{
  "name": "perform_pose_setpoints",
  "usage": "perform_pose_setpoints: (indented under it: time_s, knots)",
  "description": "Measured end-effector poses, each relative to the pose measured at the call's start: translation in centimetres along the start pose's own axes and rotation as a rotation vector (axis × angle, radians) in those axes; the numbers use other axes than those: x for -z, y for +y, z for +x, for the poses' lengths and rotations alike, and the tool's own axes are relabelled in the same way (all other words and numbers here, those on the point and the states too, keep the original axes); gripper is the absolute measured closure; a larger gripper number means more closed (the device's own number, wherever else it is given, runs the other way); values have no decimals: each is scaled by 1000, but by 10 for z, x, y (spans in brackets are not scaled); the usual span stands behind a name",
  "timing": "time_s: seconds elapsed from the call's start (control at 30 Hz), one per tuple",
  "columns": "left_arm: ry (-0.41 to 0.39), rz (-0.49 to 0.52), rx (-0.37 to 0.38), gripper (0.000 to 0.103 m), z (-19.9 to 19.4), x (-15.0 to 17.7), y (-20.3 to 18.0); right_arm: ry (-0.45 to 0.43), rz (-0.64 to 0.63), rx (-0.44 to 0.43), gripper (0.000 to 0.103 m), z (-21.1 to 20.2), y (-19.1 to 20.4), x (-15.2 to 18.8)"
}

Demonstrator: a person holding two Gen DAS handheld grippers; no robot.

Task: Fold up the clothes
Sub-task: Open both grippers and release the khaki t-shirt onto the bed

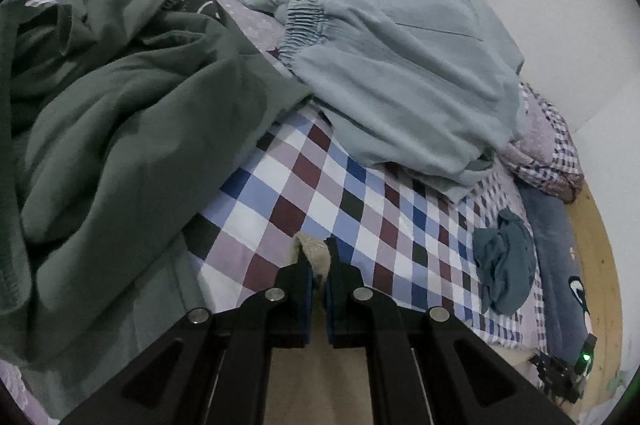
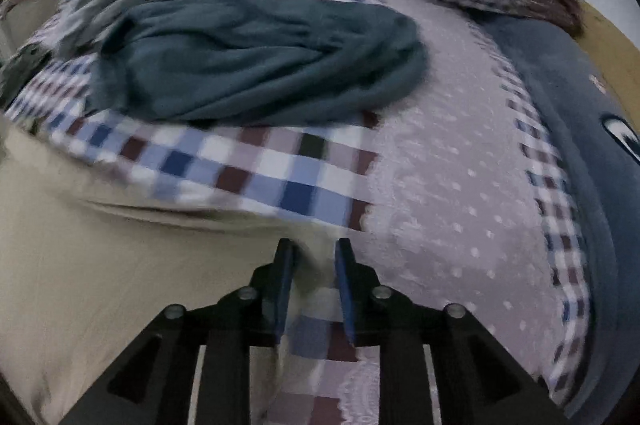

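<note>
My left gripper [image 1: 314,253] is shut on a corner of a beige fuzzy cloth [image 1: 316,255], and a tuft of it sticks up between the fingertips. More of this beige cloth [image 2: 100,265] lies at the lower left in the right wrist view. My right gripper [image 2: 315,257] stands open just above that cloth's edge, with nothing pinched. A crumpled teal garment [image 2: 260,65] lies on the checked bedsheet [image 2: 260,177] beyond it; the same teal garment [image 1: 504,265] shows to the right in the left wrist view.
A dark green garment [image 1: 120,125] is heaped at the left and light blue elastic-waist trousers [image 1: 400,65] at the back right. A navy blanket with a white logo [image 2: 592,145] runs along the bed's right edge. A white wall [image 1: 560,25] stands behind.
</note>
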State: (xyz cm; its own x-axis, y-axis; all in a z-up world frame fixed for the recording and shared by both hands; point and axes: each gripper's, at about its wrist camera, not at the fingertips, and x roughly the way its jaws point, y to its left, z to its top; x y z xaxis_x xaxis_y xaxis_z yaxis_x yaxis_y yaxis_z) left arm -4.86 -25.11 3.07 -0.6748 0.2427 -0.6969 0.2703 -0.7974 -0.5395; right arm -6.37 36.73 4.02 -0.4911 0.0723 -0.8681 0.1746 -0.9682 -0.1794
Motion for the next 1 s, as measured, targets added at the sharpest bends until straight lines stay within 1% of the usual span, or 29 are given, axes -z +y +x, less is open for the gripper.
perform_pose_setpoints:
  time_s: [0.03,0.13,0.17,0.23,0.3,0.33,0.37,0.43,0.5,0.57,0.63,0.7,0.77,0.8,0.87,0.93,1.0]
  knots:
    - [-8,3,11,98,-2,0,0,-2,28,30,80,1,-5,2]
    - [-37,17,58,93,-14,1,0,-22,108,63,80,-8,-18,10]
    - [-58,28,69,89,-20,2,-1,-36,122,64,80,-14,-18,12]
    - [-105,52,88,76,-34,5,-4,-65,149,67,80,-27,-19,17]
    - [-187,65,101,38,-54,8,-4,-105,161,24,79,-45,-6,22]
    - [-228,64,117,31,-65,11,-3,-126,167,1,79,-55,0,24]
    - [-255,62,126,24,-73,12,-2,-139,161,-44,79,-62,14,25]
    - [-295,62,121,22,-88,19,-1,-156,135,-132,78,-73,45,28]
    - [-304,58,121,22,-98,27,-1,-148,92,-206,78,-75,75,27]
    - [-285,60,141,22,-103,44,-4,-130,41,-275,78,-73,110,24]
    - [-257,69,158,22,-106,63,-10,-106,17,-314,78,-64,137,18]
    - [-211,95,175,22,-103,86,-19,-82,-7,-354,78,-53,164,12]
    - [-156,129,194,22,-98,107,-28,-63,-6,-364,78,-43,178,7]
    - [-142,153,196,22,-96,116,-31,-53,-5,-369,77,-37,185,4]
    - [-125,204,198,22,-94,131,-36,-63,-6,-353,76,-30,191,-3]
    - [-111,223,201,22,-92,140,-37,-66,-1,-339,76,-23,193,-13]
    - [-95,209,216,22,-89,143,-32,-70,-1,-321,76,-15,195,-24]
